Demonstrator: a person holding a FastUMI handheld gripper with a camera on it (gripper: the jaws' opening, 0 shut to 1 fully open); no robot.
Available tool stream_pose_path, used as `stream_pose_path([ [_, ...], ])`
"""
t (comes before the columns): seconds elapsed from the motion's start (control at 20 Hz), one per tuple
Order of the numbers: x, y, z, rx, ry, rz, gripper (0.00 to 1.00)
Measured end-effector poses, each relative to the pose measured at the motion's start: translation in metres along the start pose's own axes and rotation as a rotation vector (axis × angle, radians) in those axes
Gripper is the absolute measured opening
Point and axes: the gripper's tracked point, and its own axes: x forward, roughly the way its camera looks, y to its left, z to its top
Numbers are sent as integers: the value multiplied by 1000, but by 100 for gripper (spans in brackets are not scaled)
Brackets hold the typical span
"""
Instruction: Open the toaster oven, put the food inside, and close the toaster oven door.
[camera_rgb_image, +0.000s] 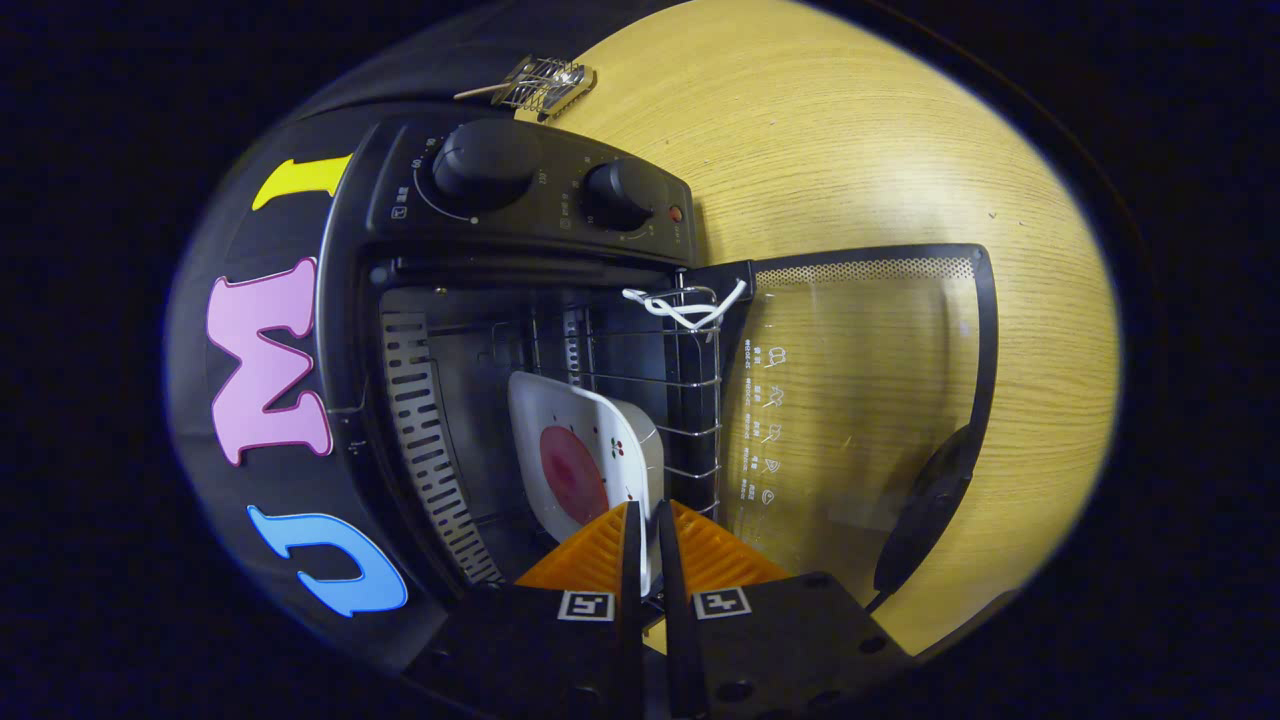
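Gripper view | gripper (648, 530) pinching rim of white square plate (590, 450) | toaster oven (520, 330) glass door (860, 400) open

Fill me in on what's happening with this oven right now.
A hand-held gripper is shut on the rim of a white plate with a red patch of food on it, holding it inside the open toaster oven. The plate sits against the wire rack. The glass door is swung fully open over the wooden table, so closing it is not yet done.
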Motion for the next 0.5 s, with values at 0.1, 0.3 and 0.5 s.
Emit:
stream_pose_path([
  [0.1,-7,8,-2,-17,23,43,55],
  [0.3,-28,6,-5,-89,69,59,97],
  [0.5,-53,-5,-8,-275,126,42,98],
])
